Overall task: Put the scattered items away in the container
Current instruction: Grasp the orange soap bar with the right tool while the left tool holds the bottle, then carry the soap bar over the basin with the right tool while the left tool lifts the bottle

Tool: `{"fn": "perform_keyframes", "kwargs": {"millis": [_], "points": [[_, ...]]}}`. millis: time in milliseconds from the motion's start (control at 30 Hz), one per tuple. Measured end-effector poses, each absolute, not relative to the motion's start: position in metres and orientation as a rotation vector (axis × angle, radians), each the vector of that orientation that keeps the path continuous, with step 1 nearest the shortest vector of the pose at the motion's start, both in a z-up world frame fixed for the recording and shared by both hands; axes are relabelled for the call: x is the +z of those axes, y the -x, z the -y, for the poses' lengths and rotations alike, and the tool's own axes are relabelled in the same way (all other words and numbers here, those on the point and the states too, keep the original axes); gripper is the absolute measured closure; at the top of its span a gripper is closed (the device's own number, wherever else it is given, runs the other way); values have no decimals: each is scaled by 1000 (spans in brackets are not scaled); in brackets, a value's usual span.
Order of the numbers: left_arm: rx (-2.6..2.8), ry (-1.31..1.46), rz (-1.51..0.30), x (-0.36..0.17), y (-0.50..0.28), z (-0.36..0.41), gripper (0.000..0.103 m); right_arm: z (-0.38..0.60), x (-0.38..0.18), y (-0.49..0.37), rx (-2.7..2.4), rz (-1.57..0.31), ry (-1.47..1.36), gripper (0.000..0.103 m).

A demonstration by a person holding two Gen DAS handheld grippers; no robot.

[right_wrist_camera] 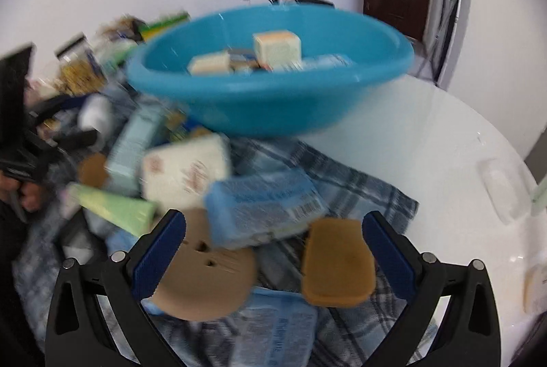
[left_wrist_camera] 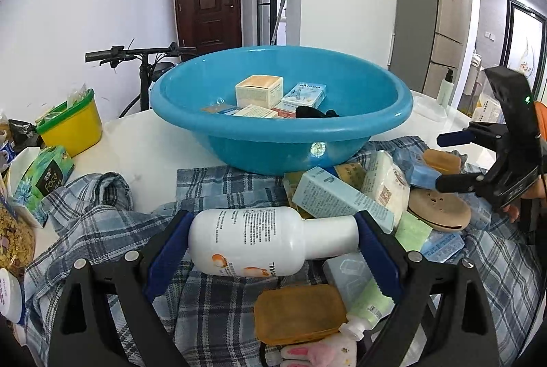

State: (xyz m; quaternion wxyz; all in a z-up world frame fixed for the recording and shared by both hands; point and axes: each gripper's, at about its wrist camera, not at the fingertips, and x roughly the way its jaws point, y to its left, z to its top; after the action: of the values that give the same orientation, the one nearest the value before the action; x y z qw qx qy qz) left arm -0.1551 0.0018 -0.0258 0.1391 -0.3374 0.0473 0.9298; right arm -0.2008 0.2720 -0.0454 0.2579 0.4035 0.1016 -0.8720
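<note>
Your left gripper (left_wrist_camera: 273, 238) grips the white bottle (left_wrist_camera: 259, 238) end to end, lying sideways above the plaid cloth (left_wrist_camera: 212, 189). Your right gripper (right_wrist_camera: 273, 250) is spread wide and empty, its blue pads flanking a tan disc (right_wrist_camera: 208, 281) and a brown soap bar (right_wrist_camera: 336, 261) on the cloth. The blue basin (left_wrist_camera: 280, 131) sits at the cloth's far edge, boxes already inside. Loose packets lie heaped just in front of it.

right view blurred, plush toy (left_wrist_camera: 321, 354) perhaps cropped
</note>
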Motion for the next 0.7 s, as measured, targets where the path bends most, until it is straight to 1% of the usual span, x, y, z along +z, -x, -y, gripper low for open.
{"fn": "perform_keyframes", "kwargs": {"millis": [133, 200, 233, 267, 333, 400, 467, 500, 533, 567, 700], "points": [[2687, 974, -141, -26, 156, -2, 8, -282, -52, 200, -2400, -342, -1116, 0], [2686, 972, -136, -26, 156, -2, 8, -292, -52, 202, -2419, -315, -1106, 0], [2685, 972, -135, -26, 156, -2, 8, -296, -52, 204, -2419, -279, -1106, 5], [2685, 973, -135, -26, 156, -2, 8, -300, -54, 206, -2412, -246, -1113, 14], [2682, 974, -139, -26, 156, -3, 8, -306, -60, 208, -2401, -213, -1138, 25], [2682, 971, -144, -26, 155, -3, 8, -308, -67, 210, -2394, -204, -1167, 30], [2680, 969, -149, -27, 155, -5, 8, -309, -71, 209, -2389, -211, -1174, 42], [2681, 970, -151, -27, 155, -5, 8, -309, -72, 209, -2395, -222, -1173, 46], [2680, 973, -154, -27, 155, -6, 8, -310, -71, 208, -2408, -227, -1170, 58], [2680, 977, -155, -28, 156, -6, 8, -313, -70, 208, -2416, -219, -1166, 61], [2682, 979, -151, -29, 156, -5, 8, -319, -69, 204, -2408, -199, -1171, 62]]}}
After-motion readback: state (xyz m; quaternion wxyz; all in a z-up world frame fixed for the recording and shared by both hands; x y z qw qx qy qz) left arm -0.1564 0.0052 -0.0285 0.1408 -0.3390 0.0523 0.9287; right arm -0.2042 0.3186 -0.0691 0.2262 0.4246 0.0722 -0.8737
